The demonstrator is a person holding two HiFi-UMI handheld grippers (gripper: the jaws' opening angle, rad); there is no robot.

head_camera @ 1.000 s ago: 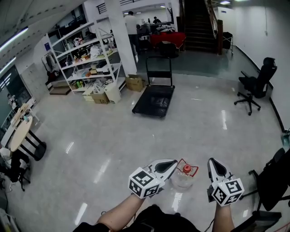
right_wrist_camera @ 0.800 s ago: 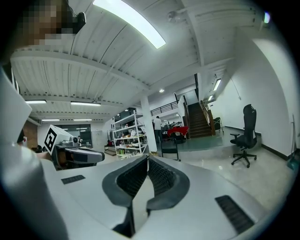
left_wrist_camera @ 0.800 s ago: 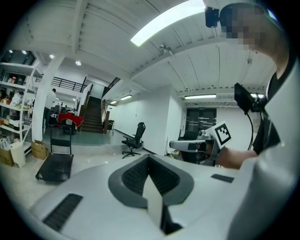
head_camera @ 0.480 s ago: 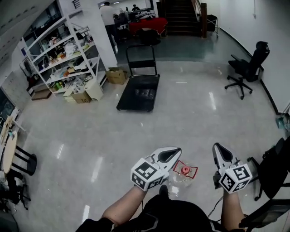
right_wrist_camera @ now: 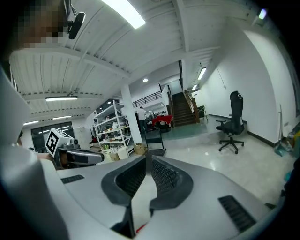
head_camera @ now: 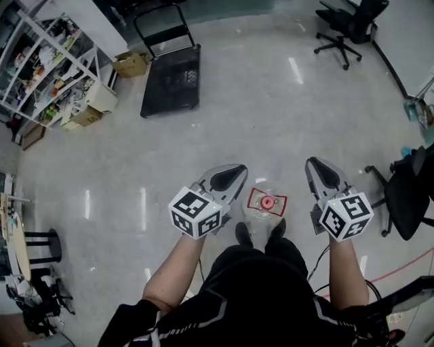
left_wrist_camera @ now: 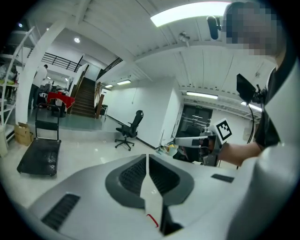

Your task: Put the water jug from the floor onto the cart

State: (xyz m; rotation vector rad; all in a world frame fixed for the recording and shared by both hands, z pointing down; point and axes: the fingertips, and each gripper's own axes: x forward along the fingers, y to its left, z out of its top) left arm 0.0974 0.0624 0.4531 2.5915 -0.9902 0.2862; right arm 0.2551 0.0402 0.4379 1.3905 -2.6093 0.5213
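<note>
The clear water jug (head_camera: pixel 266 205), with a red cap and red handle, stands on the floor just ahead of the person's shoes. My left gripper (head_camera: pixel 239 169) hovers to its left, shut and empty. On the jug's right is my right gripper (head_camera: pixel 313 162). Its jaws have just been opening by a sliver, but the tips look together and hold nothing. Neither touches the jug, and neither gripper view shows it. The black flat cart (head_camera: pixel 171 78) stands far off at the upper left, and shows as the cart (left_wrist_camera: pixel 40 157) in the left gripper view too.
Metal shelves (head_camera: pixel 47 64) and cardboard boxes (head_camera: pixel 129 64) stand left of the cart. An office chair (head_camera: pixel 349 20) is at the top right and a dark chair (head_camera: pixel 407 196) is close on the right. A red cable (head_camera: pixel 400 268) crosses the floor at lower right.
The head view has tipped down, so the cart and shelves slid toward the top. Both grippers moved forward and lower and now flank the jug, which sits right before the feet.
</note>
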